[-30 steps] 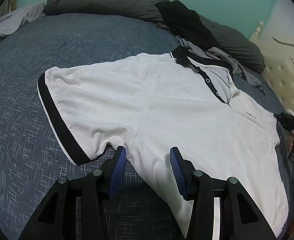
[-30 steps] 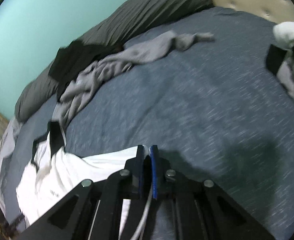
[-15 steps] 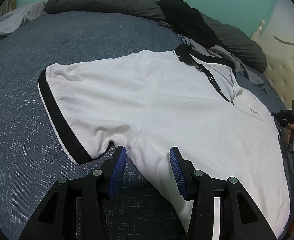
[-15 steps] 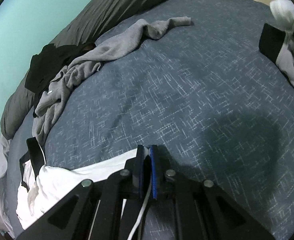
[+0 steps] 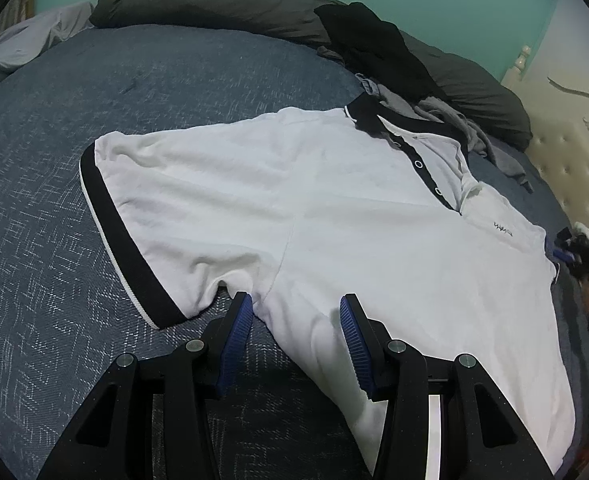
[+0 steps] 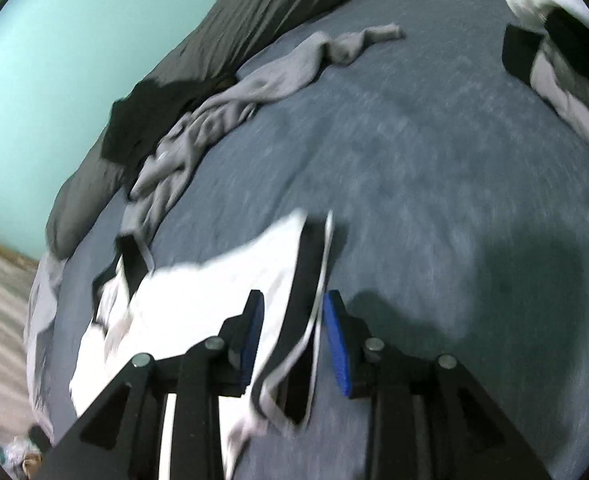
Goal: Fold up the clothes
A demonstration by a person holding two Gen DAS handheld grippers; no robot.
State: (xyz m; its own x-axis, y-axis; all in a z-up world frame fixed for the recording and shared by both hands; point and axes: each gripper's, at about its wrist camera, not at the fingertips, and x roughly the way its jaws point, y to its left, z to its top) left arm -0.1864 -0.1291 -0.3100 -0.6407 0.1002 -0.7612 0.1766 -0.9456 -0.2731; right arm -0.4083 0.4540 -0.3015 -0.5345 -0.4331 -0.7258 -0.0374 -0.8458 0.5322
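The blue bedspread [image 5: 94,240] carries a white polo shirt [image 5: 334,208] spread flat, front up, its long axis running from the black collar far ahead of the left jaws to the hem behind and right of them. The left gripper [image 5: 296,312] sits at the armpit — jaws spread, the side seam lying between them but the pads not pressing it. The right gripper [image 6: 292,312] is at the opposite sleeve: the black cuff [image 6: 306,280] lies between its jaws, which have just been opening, so the pads now stand clear of the cloth. Each hand is nearest its own sleeve, so a fold inward looks ready from either side. A second ago the right jaws were pressed together on that cuff; since then the sleeve has dropped onto the bed, while the left gripper has stayed put. Grey clothes [image 6: 230,112] lie crumpled well ahead of the right jaws.
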